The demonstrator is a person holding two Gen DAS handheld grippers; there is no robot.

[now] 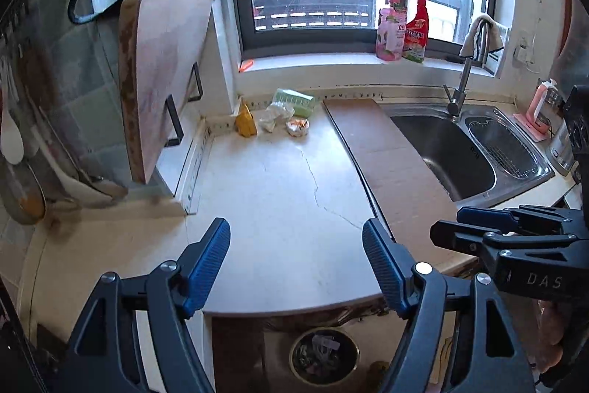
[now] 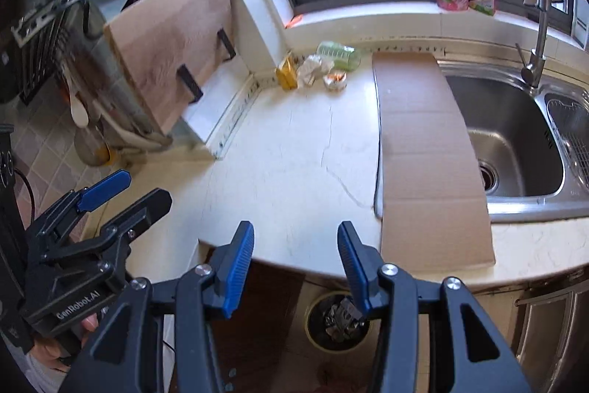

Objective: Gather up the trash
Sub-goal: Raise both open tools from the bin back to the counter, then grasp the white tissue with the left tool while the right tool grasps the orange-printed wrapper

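Trash lies in the far corner of the white counter (image 1: 279, 194): a yellow carton (image 1: 246, 122), a crumpled white paper (image 1: 274, 115), a small white-and-orange wrapper (image 1: 297, 126) and a green packet (image 1: 294, 101). The same pile shows in the right wrist view, with the carton (image 2: 287, 72), paper (image 2: 312, 68), wrapper (image 2: 334, 80) and packet (image 2: 338, 56). My left gripper (image 1: 296, 245) is open and empty over the counter's near edge. My right gripper (image 2: 295, 244) is open and empty beside it. A round bin (image 1: 324, 356) with trash stands on the floor below; it also shows in the right wrist view (image 2: 338, 321).
A cardboard sheet (image 1: 390, 168) lies by the steel sink (image 1: 452, 153) with its tap (image 1: 467, 69). A cutting board (image 1: 158, 72) stands on a rack at left. Two bottles (image 1: 405, 24) stand on the window sill. Utensils hang on the left wall.
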